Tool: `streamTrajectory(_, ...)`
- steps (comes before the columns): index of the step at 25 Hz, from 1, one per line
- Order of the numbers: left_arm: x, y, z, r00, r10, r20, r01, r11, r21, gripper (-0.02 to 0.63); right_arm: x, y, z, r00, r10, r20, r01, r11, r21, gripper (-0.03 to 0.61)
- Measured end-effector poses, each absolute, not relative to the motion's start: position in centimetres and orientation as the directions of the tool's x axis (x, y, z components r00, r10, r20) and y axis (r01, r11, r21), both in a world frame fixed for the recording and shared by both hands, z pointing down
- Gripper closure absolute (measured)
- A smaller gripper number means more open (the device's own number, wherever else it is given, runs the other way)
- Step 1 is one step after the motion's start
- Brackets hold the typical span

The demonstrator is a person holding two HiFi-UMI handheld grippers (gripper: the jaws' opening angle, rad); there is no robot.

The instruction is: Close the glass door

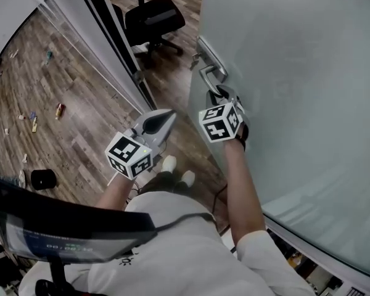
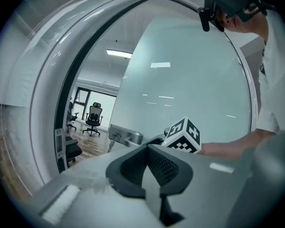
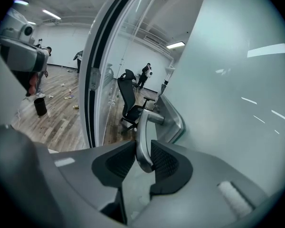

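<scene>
The frosted glass door (image 1: pixel 296 73) stands ajar from its dark frame (image 1: pixel 111 36). Its curved metal lever handle (image 1: pixel 209 73) sits on a plate at the door's edge. My right gripper (image 1: pixel 219 95) is at that handle. In the right gripper view the handle (image 3: pixel 142 134) runs between the two dark pads, and my right gripper (image 3: pixel 143 151) is shut on it. My left gripper (image 1: pixel 168 114) hangs in the gap left of the door, apart from it. Its tips (image 2: pixel 147 148) meet with nothing between them. From there I see the door (image 2: pixel 190 89) and the handle plate (image 2: pixel 126 137).
A black office chair (image 1: pixel 151 17) stands beyond the doorway. Small litter and a black bin (image 1: pixel 43 179) lie on the wooden floor at left. The person's shoes (image 1: pixel 176 168) are just below the grippers. People stand far off in the room (image 3: pixel 147 72).
</scene>
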State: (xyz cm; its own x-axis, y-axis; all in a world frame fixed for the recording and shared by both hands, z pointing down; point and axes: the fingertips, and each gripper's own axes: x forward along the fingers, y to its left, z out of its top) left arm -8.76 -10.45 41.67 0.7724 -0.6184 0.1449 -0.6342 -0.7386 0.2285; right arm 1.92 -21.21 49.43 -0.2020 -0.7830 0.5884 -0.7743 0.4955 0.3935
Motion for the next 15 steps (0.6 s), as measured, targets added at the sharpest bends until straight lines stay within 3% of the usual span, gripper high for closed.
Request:
streamTrajectory(9, -17.9, -7.3, 39.9, 0.780, -0.618, 0.097, -0.622, -0.748, 0.231, 0.609, -5.6, -16.7, 48.0, -0.223, -0.790, 0.572, -0.743, 0.517, 0.424, 0.472)
streamTrajectory(15, -18.2, -6.9, 40.1, 0.793, -0.603, 0.091, -0.606, -0.764, 0.222, 0.609, -5.0, -14.8, 48.4, -0.255, -0.780, 0.571, -0.734, 0.540, 0.411, 0.472)
